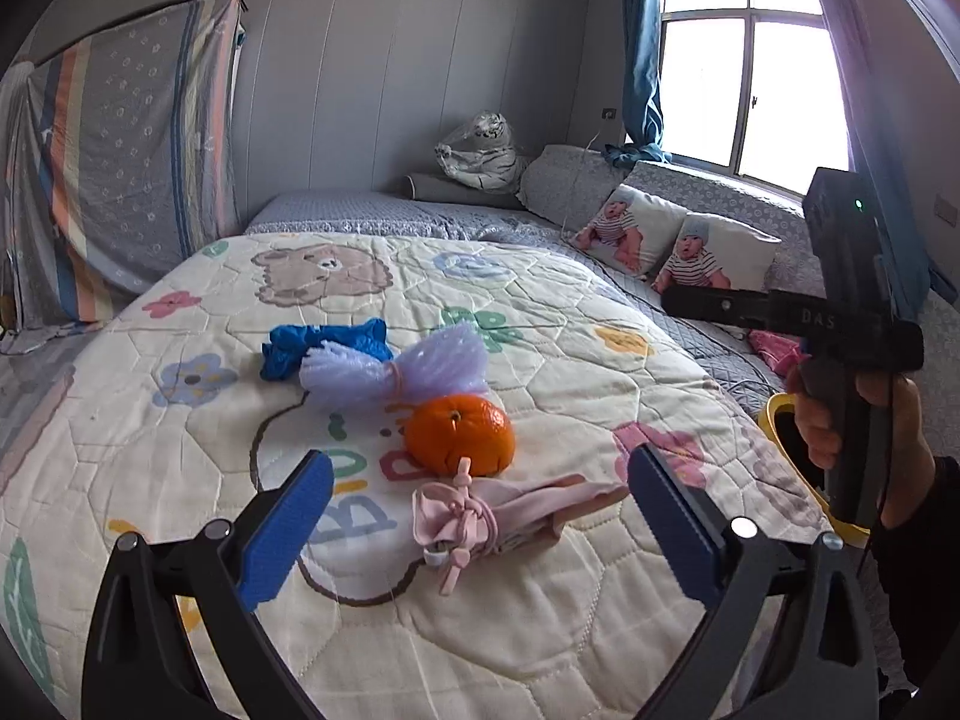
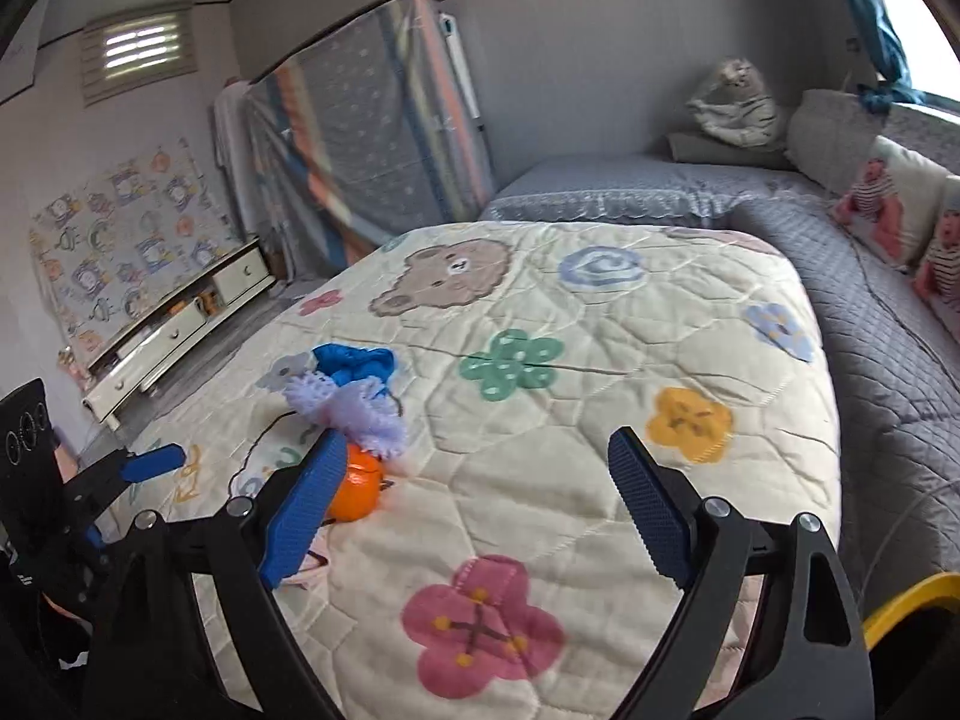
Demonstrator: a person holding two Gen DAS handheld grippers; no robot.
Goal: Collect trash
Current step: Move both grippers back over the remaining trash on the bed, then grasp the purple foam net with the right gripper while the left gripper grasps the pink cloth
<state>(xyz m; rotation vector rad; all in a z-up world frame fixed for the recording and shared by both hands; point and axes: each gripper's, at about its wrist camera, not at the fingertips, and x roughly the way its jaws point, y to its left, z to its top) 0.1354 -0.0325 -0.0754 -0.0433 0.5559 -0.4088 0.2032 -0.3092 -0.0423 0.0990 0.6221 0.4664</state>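
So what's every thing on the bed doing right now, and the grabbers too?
orange: lying on quilt, whole
blue glove: crumpled
purple foam net: tied in middle
pink cloth: knotted, flat
yellow bin: open, beside bed
left gripper: fingers open, empty
right gripper: fingers open, empty

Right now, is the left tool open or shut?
Open. The left tool has its blue pads standing wide apart, gripping nothing; the pink cloth lies untouched between them.
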